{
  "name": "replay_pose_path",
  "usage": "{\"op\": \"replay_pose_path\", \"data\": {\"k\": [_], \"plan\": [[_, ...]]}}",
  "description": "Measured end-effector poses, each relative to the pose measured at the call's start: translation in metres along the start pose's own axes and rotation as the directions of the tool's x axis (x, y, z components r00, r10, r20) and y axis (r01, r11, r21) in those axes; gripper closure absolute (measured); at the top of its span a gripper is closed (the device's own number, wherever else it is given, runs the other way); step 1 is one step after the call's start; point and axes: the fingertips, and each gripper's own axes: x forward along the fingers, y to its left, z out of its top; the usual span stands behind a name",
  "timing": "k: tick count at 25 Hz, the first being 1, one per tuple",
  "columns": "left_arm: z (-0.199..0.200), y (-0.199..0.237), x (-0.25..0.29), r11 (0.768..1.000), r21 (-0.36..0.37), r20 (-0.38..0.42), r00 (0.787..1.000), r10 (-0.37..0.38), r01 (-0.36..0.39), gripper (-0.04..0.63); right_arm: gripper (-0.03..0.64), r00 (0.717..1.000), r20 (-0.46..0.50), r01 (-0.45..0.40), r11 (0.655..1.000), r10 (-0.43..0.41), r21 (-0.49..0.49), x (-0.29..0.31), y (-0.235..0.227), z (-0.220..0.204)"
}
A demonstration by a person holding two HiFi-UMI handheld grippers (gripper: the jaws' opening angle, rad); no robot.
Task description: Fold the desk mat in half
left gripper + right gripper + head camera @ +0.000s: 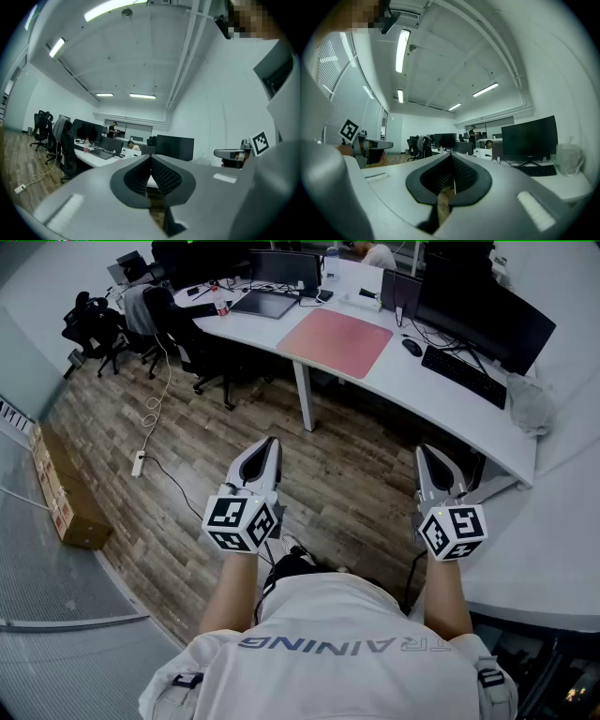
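A pink desk mat [335, 340] lies flat on the white desk [441, 399] far ahead of me. Both grippers are held level over the wooden floor, well short of the desk. My left gripper [273, 443] is shut with nothing in it; its jaw tips meet in the left gripper view [150, 157]. My right gripper [424, 453] is shut and empty too, tips together in the right gripper view [451, 155]. Neither touches the mat.
On the desk stand monitors [483, 315], a keyboard [464, 375], a mouse [412, 347] and a laptop [266, 304]. Office chairs [183, 329] stand at the left. A power strip [138, 463] with a cable lies on the floor, beside a cardboard box [64, 495].
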Motion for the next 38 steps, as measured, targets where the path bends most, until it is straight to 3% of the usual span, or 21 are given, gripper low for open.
{"op": "replay_pose_path", "data": {"k": [16,20,24,38], "plan": [[-0.008,-0.003,-0.003,1.0,-0.008,-0.02,1.0,-0.004,0.004,0.592,0.601,1.0,-0.025,0.018,1.0,-0.018,0.011,-0.002,-0.004,-0.011],[-0.008,0.0,-0.004,1.0,-0.008,-0.027,1.0,-0.004,0.003,0.592,0.601,0.998,-0.033,0.052,0.996,-0.05,0.067,-0.001,-0.012,-0.015],[-0.01,0.0,-0.003,1.0,-0.009,-0.032,0.999,-0.001,0.001,0.592,0.601,1.0,0.0,0.03,0.992,-0.03,0.123,0.0,-0.014,-0.013],[-0.007,0.045,0.02,1.0,-0.025,-0.046,0.999,0.014,-0.015,0.592,0.6,0.999,-0.048,-0.011,0.993,0.016,0.115,0.06,0.003,-0.02]]}}
